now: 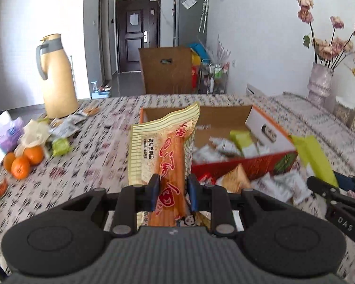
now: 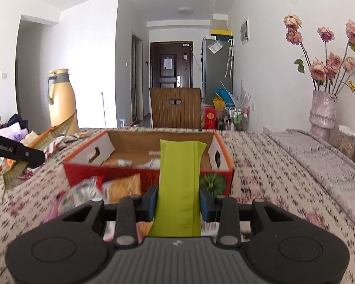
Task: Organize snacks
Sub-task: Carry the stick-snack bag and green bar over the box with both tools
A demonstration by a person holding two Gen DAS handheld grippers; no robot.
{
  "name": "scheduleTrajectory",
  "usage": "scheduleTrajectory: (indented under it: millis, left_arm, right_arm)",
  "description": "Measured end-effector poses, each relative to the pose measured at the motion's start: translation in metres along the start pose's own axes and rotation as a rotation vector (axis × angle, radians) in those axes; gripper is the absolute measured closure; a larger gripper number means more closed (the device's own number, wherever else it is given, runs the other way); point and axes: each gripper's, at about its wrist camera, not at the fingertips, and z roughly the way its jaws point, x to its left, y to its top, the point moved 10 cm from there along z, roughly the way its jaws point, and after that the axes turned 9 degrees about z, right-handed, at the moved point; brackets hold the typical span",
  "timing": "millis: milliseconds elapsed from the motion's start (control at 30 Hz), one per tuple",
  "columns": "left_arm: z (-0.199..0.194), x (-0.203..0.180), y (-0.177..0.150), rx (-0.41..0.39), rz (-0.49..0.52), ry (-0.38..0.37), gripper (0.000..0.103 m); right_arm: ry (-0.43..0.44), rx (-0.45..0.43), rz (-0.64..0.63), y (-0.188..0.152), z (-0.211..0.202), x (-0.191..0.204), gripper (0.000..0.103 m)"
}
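Note:
My left gripper point(image 1: 173, 193) is shut on a long orange and cream snack packet point(image 1: 164, 146), held upright above the table in front of the open red cardboard box point(image 1: 267, 163). My right gripper point(image 2: 178, 202) is shut on a lime green packet point(image 2: 181, 175), which stands up in front of the same box point(image 2: 139, 174). The green packet point(image 1: 316, 157) and the right gripper also show at the right edge of the left wrist view. Several small packets lie inside the box. More packets point(image 2: 120, 188) lie loose on the cloth before it.
A yellow thermos jug point(image 1: 56, 78) stands far left, with oranges point(image 1: 23, 161), small packets and bags near it. A vase of dried roses point(image 2: 323, 111) stands far right. A brown chair point(image 2: 176, 108) sits behind the table. The patterned cloth point(image 2: 284, 177) covers the table.

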Motion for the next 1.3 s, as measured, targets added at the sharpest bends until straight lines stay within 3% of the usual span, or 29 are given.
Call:
scheduleTrajectory:
  millis: [300, 667, 967, 1133, 1233, 1267, 1300]
  left_arm:
    - [0.045, -0.014, 0.046, -0.035, -0.026, -0.026, 0.078]
    - [0.107, -0.023, 0.073, -0.024, -0.06, -0.015, 0.078]
    - [0.143, -0.017, 0.059, 0.015, -0.076, 0.006, 0.078]
    - [0.15, -0.017, 0.055, 0.028, -0.083, -0.017, 0.084]
    - [0.151, -0.014, 0.053, 0.028, -0.101, -0.022, 0.076]
    - [0.15, -0.013, 0.053, 0.025, -0.106, -0.022, 0.065]
    - [0.149, -0.012, 0.053, 0.022, -0.11, -0.015, 0.05]
  right_arm:
    - [0.013, -0.024, -0.018, 0.046, 0.057, -0.002, 0.068]
    - [0.034, -0.007, -0.006, 0.078, 0.133, -0.006, 0.068]
    - [0.051, 0.048, 0.033, 0.06, 0.172, -0.011, 0.068]
    - [0.057, 0.084, 0.038, 0.051, 0.179, -0.011, 0.066]
    - [0.054, 0.081, 0.04, 0.049, 0.178, -0.014, 0.063]
    - [0.054, 0.077, 0.046, 0.05, 0.176, -0.015, 0.059]
    - [0.055, 0.074, 0.052, 0.05, 0.175, -0.016, 0.047]
